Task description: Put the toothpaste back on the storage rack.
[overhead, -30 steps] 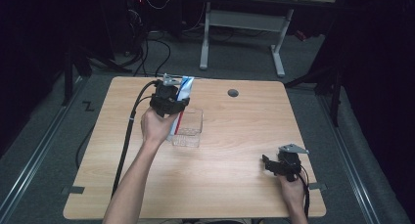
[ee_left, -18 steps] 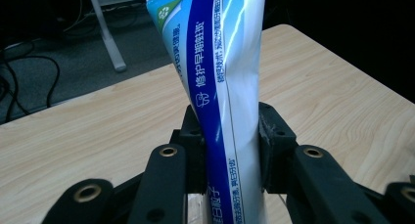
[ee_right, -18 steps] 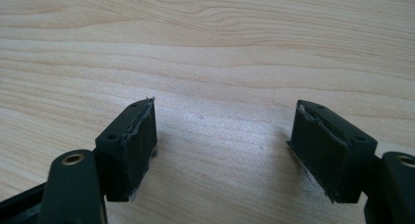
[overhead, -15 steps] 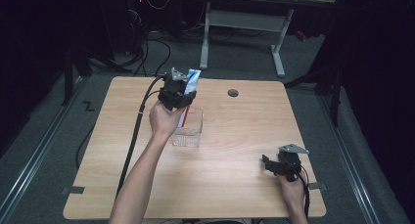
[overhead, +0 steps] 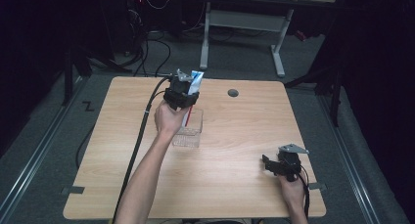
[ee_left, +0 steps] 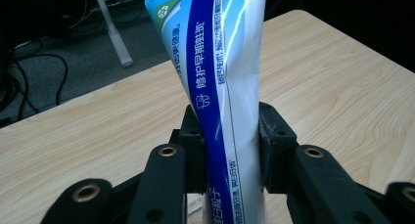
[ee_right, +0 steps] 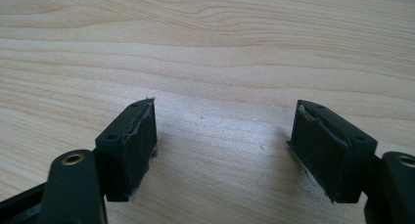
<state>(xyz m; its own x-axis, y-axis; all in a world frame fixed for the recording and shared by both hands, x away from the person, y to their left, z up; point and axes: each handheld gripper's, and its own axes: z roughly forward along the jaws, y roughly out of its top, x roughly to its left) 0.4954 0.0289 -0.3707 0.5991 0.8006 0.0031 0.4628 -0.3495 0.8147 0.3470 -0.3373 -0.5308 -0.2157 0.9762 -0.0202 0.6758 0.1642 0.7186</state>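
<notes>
Your left gripper [overhead: 188, 94] is clamped on the toothpaste tube [ee_left: 220, 77], holding it upright over the clear box [overhead: 190, 131] mid-table. Lower straight down so the tube's bottom end clears the rim, and don't release until it rests inside (the box is light and could tip). The right gripper [ee_right: 222, 150] sits low over bare table [ee_right: 220, 48], jaws wide, nothing between them. The left gripper view shows the 2 pads pinching the tube; the high view shows the box beneath it.

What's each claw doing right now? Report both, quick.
Left claw: shut on the toothpaste tube, held upright over the clear container.
Right claw: open, holding nothing, low over the table.
</notes>
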